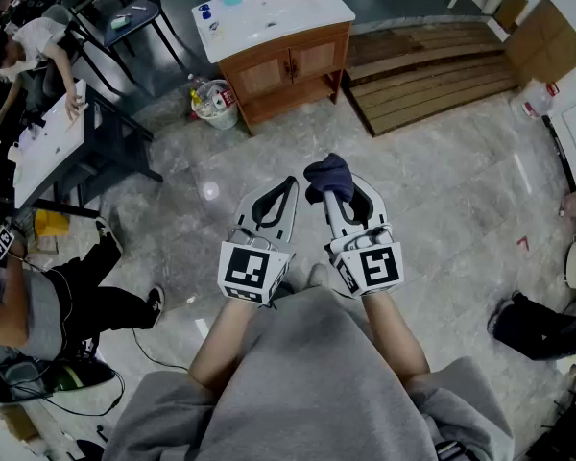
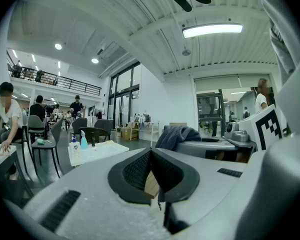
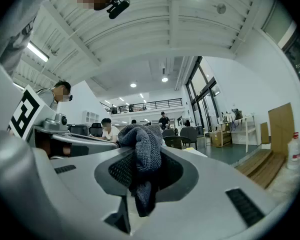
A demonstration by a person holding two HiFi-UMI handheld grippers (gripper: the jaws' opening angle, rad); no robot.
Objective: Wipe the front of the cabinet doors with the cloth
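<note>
With the cloth (image 3: 145,144) pinched in the right tool (image 1: 337,186) and the left tool (image 2: 151,156) closed, seemingly empty, the cabinet (image 1: 286,83) far ahead should be approached and its doors (image 1: 293,63) wiped flat.

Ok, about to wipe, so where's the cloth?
The cloth is clamped in the right tool, head view centre, beside the left tool, short of the cabinet.

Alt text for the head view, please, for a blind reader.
Seen from above, the right gripper clamps a dark blue-grey cloth; the left gripper is shut and empty. A white-topped wooden cabinet stands ahead on the grey floor.
</note>
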